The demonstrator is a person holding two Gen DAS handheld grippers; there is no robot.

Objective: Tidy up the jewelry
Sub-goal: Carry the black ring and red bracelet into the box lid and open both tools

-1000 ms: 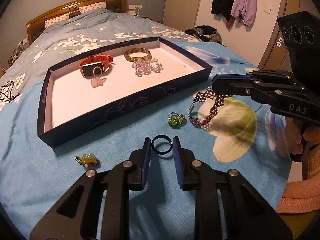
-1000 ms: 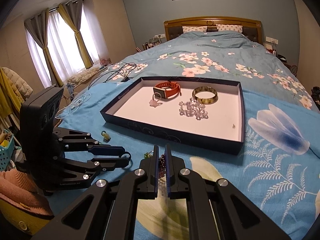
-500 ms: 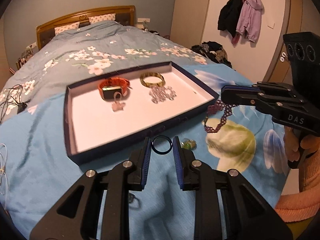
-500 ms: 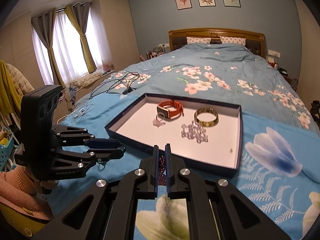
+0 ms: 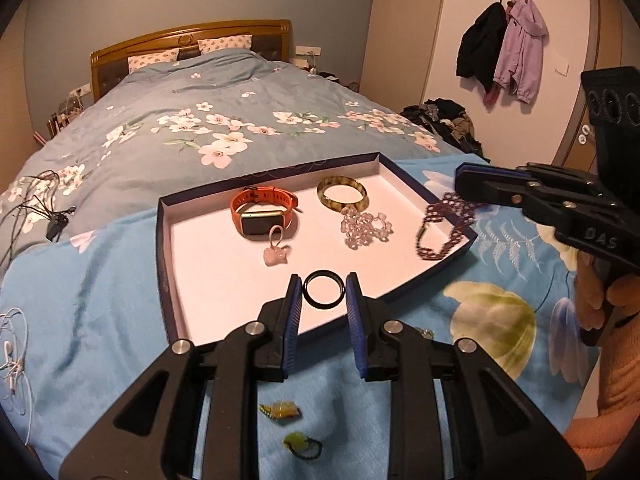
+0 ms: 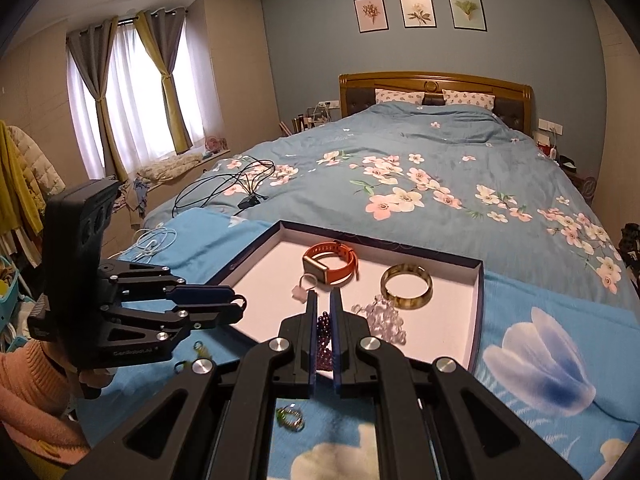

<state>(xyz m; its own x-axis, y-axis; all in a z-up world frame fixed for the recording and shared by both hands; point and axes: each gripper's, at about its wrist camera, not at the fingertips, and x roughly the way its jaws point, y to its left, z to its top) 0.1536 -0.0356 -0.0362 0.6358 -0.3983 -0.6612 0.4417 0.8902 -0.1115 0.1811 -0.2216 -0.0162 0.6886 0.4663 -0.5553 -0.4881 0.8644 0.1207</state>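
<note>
Bedspread-borne box lid (image 5: pixel 404 288) below: left tool (image 5: pixel 323 308) clamps a stiff, light black ring (image 5: pixel 323 290) edgewise, right tool (image 6: pixel 323 334) pinches a limp purple beaded bracelet (image 5: pixel 442 226).

The left claw (image 5: pixel 323 295) is pointed forward and downward, its two blue-padded fingers (image 5: pixel 292 312) held slightly apart and clamped on a thin black ring (image 5: pixel 323 295) pinched between the tips. In the right wrist view it is seen at the left, gripped from below by a hand (image 6: pixel 94 378) in a peach knitted sleeve (image 6: pixel 36 408). The right claw (image 6: pixel 323 320) is tilted downward too, its fingers (image 6: pixel 311 332) almost closed on a dark purple beaded bracelet (image 6: pixel 325 344) that hangs from them. In the left wrist view it is seen reaching in from the right, held by a hand (image 5: pixel 600 300) in the same peach sleeve (image 5: pixel 616 384).
</note>
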